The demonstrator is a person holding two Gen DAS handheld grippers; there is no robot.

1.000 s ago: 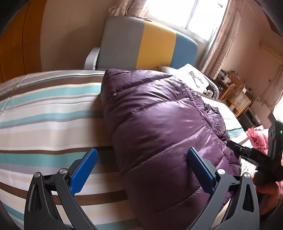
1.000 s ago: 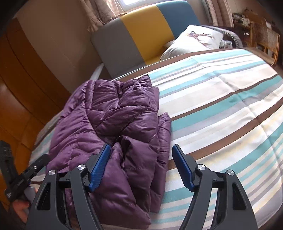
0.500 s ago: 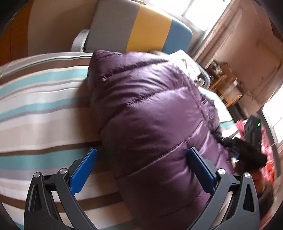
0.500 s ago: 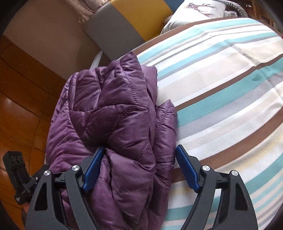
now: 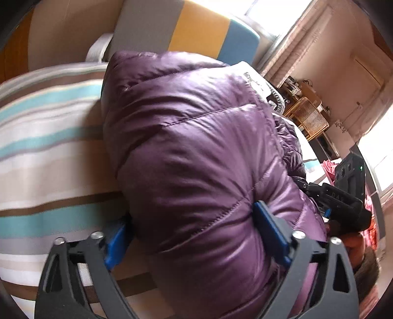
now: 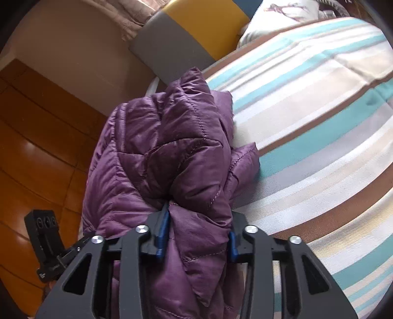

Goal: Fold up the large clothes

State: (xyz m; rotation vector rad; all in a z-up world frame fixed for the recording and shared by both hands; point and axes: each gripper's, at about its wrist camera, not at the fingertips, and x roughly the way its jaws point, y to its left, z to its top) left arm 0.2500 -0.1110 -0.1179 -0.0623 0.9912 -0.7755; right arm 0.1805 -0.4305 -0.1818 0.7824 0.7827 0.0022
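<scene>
Purple quilted down jacket [image 5: 196, 159], bundled into a thick folded stack, lying on the striped bed cover [image 5: 49, 147] near the edge of the bed, with the wooden floor [image 6: 36, 147] just beyond that edge in the right wrist view. Glossy panels on top, stitched seams running across; looser layers and a hem corner spilling toward the stripes on the other side [image 6: 243, 157].

Left claw [image 5: 194, 233] wide apart, straddling the near end of the bundle: left blue pad [image 5: 115, 243] tucked low against the jacket's edge by the bed cover, right pad [image 5: 267, 230] sunk into the puffy top. Jaws just been closing, jacket between them, pads pressing into the padding.

Right claw [image 6: 196, 235] narrowed to a tight pinch on a thick fold of the jacket [image 6: 172, 159], fabric bulging above and below the blue pads [image 6: 163, 230]. Jaws just been closing, jacket clamped between them.

Further out: grey, yellow and blue headboard [image 5: 191, 34] behind the bed, a white printed pillow [image 6: 277, 19] at the head end, curtains [image 5: 289, 44] by a bright window, wicker furniture [image 5: 307, 115] against the far wall.
</scene>
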